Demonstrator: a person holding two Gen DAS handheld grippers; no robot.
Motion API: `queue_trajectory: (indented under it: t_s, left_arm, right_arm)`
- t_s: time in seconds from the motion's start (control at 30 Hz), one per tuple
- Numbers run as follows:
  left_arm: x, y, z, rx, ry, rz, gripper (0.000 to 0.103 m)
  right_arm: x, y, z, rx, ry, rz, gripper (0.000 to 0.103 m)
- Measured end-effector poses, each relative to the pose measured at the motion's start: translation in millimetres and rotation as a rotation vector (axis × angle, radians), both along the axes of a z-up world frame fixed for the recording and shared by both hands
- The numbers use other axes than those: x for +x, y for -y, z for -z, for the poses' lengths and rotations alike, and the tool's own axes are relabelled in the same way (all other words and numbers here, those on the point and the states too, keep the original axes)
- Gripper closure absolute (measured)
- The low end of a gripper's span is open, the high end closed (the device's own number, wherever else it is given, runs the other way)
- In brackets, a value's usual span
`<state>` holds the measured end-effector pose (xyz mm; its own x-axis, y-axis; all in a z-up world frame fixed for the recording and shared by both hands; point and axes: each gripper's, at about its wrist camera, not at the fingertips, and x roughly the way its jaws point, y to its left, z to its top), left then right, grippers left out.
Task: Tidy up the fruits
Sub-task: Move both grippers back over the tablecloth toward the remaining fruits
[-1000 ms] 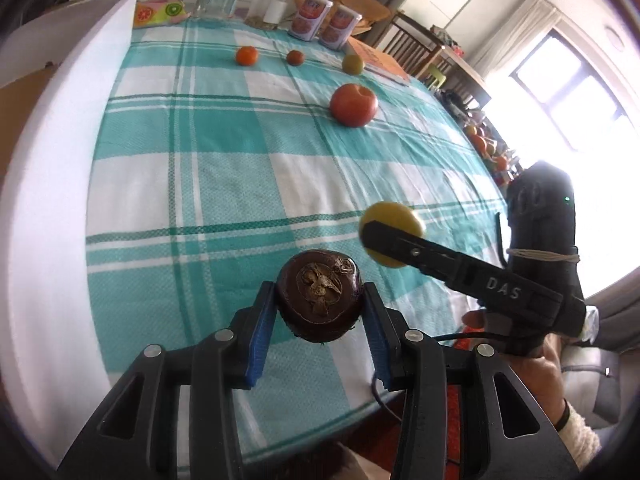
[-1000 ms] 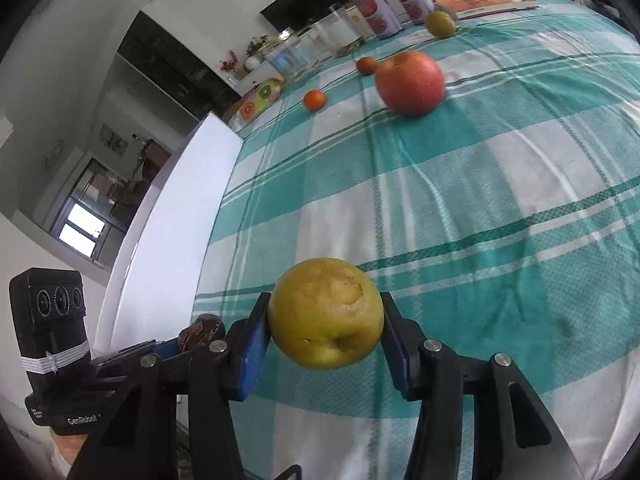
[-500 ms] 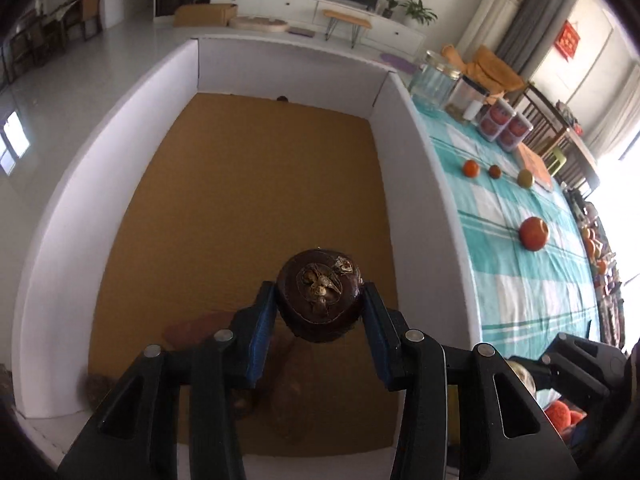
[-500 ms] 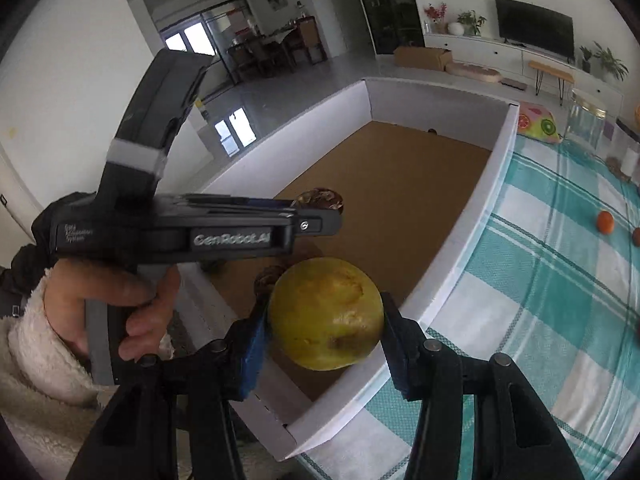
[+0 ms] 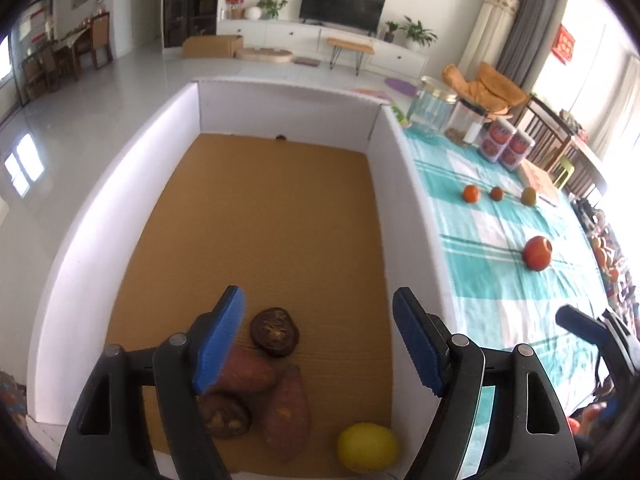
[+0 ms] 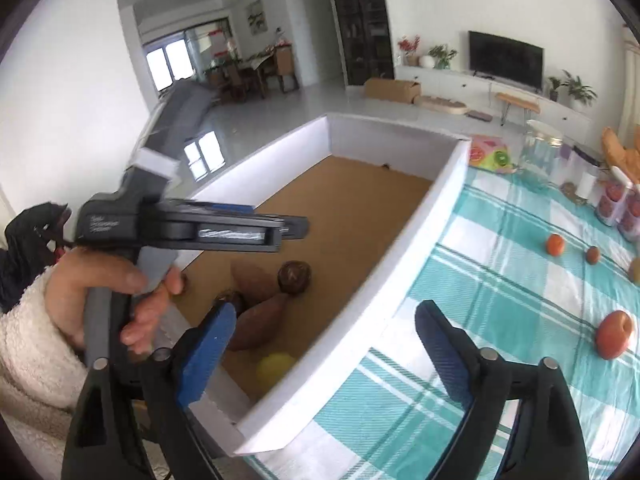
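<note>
A white-walled box with a brown floor stands at the table's left edge. In its near end lie a dark round fruit, a second dark fruit, two sweet potatoes and a yellow fruit. My left gripper is open and empty above them. My right gripper is open and empty over the box's near right wall; the yellow fruit lies below it. On the cloth lie a red apple, an orange, a small brown fruit and a greenish fruit.
A teal checked tablecloth covers the table right of the box. Glass jars and two red-labelled cans stand at the table's far end. The left gripper's body and the hand holding it fill the left of the right wrist view.
Both grippers opened. The dark fruit dropped from the left gripper and the yellow fruit from the right gripper; both now lie on the box floor.
</note>
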<state>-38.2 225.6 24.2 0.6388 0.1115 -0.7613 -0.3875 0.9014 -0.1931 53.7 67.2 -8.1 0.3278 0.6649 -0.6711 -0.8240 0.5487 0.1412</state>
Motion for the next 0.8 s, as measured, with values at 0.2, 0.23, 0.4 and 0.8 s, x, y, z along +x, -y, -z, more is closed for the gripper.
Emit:
queue_trajectory:
  t_s: [0.2,0.23,0.4,0.8]
  left_arm:
    - [1,113,-14,-0.028,0.074,0.315,0.022]
    - [5,134,-10,-0.048,0.075,0.372,0.020]
    - [45,212,34,-0.095,-0.008,0.473,0.018]
    - [114,235,98,0.201,-0.033,0.357,0.018]
  right_arm:
    - [72,122,84,-0.162,0.028,0.469,0.002]
    - [78,143,93,-0.165,0.022,0.530,0.002]
    - [94,220,103,-0.117,-0.025,0.781,0.002]
    - [107,246,118,-0.123,-0.128,0.908,0.001]
